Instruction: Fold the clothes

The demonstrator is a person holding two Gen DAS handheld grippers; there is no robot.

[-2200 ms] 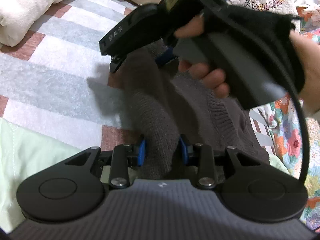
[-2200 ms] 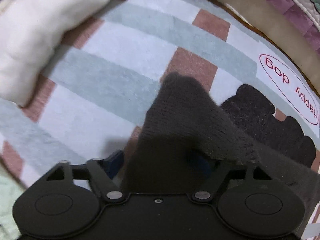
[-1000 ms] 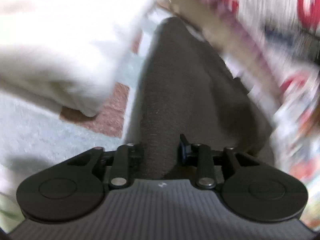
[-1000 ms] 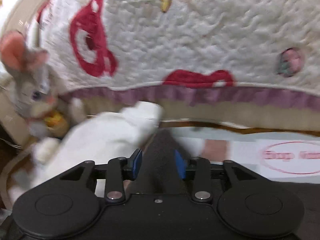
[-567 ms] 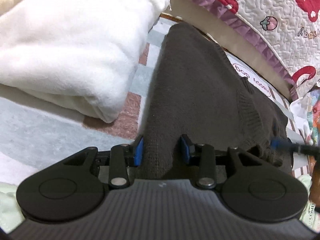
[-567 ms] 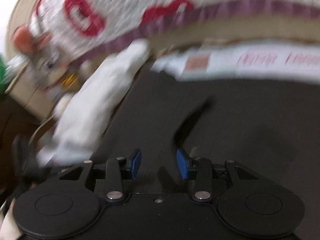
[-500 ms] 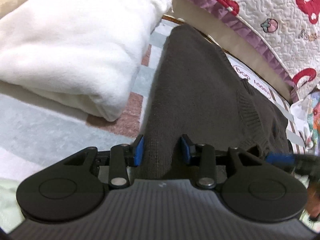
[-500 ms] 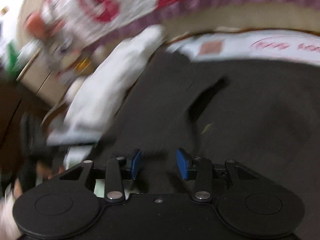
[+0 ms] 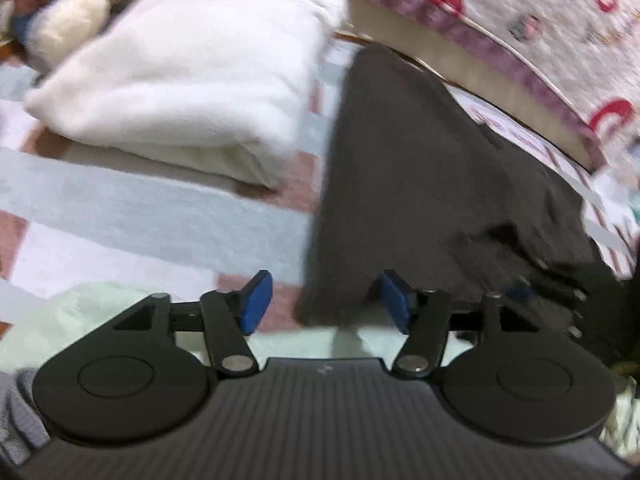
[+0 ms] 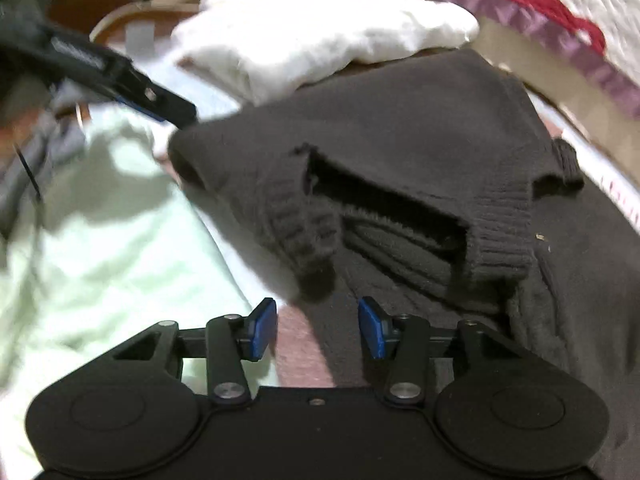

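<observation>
you're holding both grippers spread and empty — the left gripper (image 9: 324, 304) and right gripper (image 10: 317, 328) are hovering over the dark sweater (image 10: 400, 128) — it's lying on the striped blanket (image 9: 160, 216) beside the white towel (image 9: 192, 68)

Striped blanket (image 9: 120, 208), white folded towel (image 9: 192, 80), quilted cover (image 9: 540, 20) behind

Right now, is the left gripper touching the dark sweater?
Cannot tell. In the left wrist view the left gripper is open, straddling the dark sweater edge; motion blur hides whether its right pad meets the fabric.
</observation>
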